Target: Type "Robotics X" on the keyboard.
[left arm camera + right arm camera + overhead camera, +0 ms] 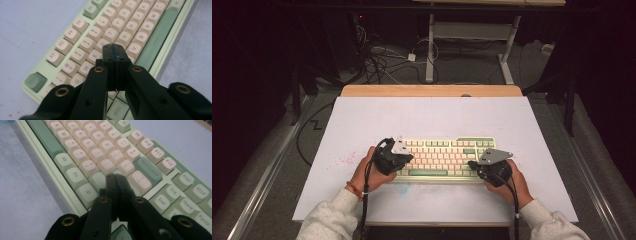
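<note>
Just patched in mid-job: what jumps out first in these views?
The pale green keyboard with cream keys sits near the front middle of the white table. The left gripper hangs over its left end, jaws shut with nothing between them, tips above the letter keys. The right gripper is poised over the right end, jaws also shut and empty, tips close to the keys near the green Backspace key.

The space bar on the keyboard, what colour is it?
The space bar is dull green, darker than the pale green case; the left gripper view shows it best.
</note>
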The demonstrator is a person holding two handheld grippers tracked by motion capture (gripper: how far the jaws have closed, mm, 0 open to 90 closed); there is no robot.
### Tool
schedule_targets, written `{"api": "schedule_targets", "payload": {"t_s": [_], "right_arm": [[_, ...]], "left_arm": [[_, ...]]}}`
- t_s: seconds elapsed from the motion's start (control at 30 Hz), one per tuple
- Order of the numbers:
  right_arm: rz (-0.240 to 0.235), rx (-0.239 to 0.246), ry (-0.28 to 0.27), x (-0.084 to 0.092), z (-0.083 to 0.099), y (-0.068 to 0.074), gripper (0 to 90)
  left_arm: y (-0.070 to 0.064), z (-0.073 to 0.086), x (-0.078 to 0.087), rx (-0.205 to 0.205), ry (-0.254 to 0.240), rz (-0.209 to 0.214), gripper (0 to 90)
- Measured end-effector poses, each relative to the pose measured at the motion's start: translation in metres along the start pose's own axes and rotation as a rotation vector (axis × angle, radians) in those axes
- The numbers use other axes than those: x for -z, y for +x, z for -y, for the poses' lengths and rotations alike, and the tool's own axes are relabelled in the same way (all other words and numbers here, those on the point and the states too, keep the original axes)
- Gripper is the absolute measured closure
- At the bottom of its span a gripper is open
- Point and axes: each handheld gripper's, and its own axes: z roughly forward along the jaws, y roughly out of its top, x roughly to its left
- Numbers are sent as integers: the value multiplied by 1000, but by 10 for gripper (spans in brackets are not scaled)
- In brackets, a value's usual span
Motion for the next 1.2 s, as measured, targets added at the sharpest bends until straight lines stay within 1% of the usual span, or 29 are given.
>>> {"api": "schedule_targets", "payload": {"t_s": [0.07,0.1,0.13,0.17,0.2,0.23,0.27,0.3,0.37,0.4,0.43,0.47,0.5,0.53,0.6,0.63,0.7,0.77,0.83,0.87,0.93,1.0,1.07,1.13,1.17,1.2], "right_arm": [[7,-4,-25,6,-1,-1,900],[10,-5,-33,8,-2,-1,900],[11,-1,-37,10,-2,-1,900],[9,-3,-42,12,-2,0,900],[8,-5,-44,13,-2,0,900],[8,-1,-47,15,-2,0,900],[8,-2,-52,16,-2,0,900],[9,-3,-53,18,-2,0,900],[11,-10,-60,20,-3,0,900],[13,-10,-62,22,-3,0,900],[14,-7,-64,23,-3,-1,900],[13,-11,-66,24,-3,-1,900],[14,-11,-68,24,-3,-1,900],[14,-12,-69,25,-3,-1,900],[12,-10,-68,25,-3,-1,900],[12,-9,-69,26,-3,-1,900],[13,-12,-72,27,-3,-1,900],[16,-9,-75,28,-3,-2,900],[13,-16,-80,30,-3,-2,900],[15,-14,-82,30,-3,-3,900],[21,-18,-86,32,-3,-3,900],[23,-18,-89,33,-3,-4,900],[28,-20,-92,33,-3,-4,900],[29,-20,-92,33,-3,-4,900],[31,-19,-92,33,-3,-4,899],[34,-18,-92,32,-3,-5,900]], "left_arm": [[1,2,3,-2,-20,-11,852],[1,4,5,-3,-35,-29,835],[2,6,6,1,-40,-41,826],[3,7,7,3,-40,-35,815],[3,9,8,-1,-43,-41,788],[3,10,9,-10,-47,-62,765],[3,12,10,-8,-53,-67,739],[3,14,11,-6,-65,-61,710],[2,18,14,-18,-81,-90,635],[3,19,15,-21,-84,-89,620],[2,21,16,-15,-92,-103,581],[2,22,17,-10,-102,-125,533],[2,24,17,-6,-110,-122,508],[2,25,18,-12,-117,-120,475],[1,27,19,-23,-130,-162,399],[1,28,20,-22,-136,-153,368],[1,31,21,-10,-159,-171,305],[1,34,21,-13,-167,-176,246],[-1,37,22,-11,-174,-185,227],[-1,38,23,-9,-176,-182,216],[-1,41,24,-10,-184,-195,205],[0,44,25,-9,-179,-199,205],[-1,47,26,-11,-181,-218,205],[0,48,27,-11,-174,-215,205],[-1,49,27,-13,-172,-226,205],[-1,50,27,-10,-174,-223,205]]}}
